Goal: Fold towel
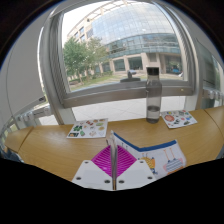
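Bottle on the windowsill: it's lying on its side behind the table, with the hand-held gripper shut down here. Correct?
Not quite. The gripper view shows the bottle standing upright on the windowsill, not on its side. It is behind the table, and the hand-held gripper is shut.

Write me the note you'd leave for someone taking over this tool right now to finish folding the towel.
Tool: fingers look shut on the towel's near edge, which is lifted off the table.
Towel: white with a blue border, the rest lying on the table just right of the fingers.
Beyond it: a bottle by the window and two printed sheets.
Done: edge gripped and raised.
Left: carry it across, lay it down, release. No finished fold is visible.
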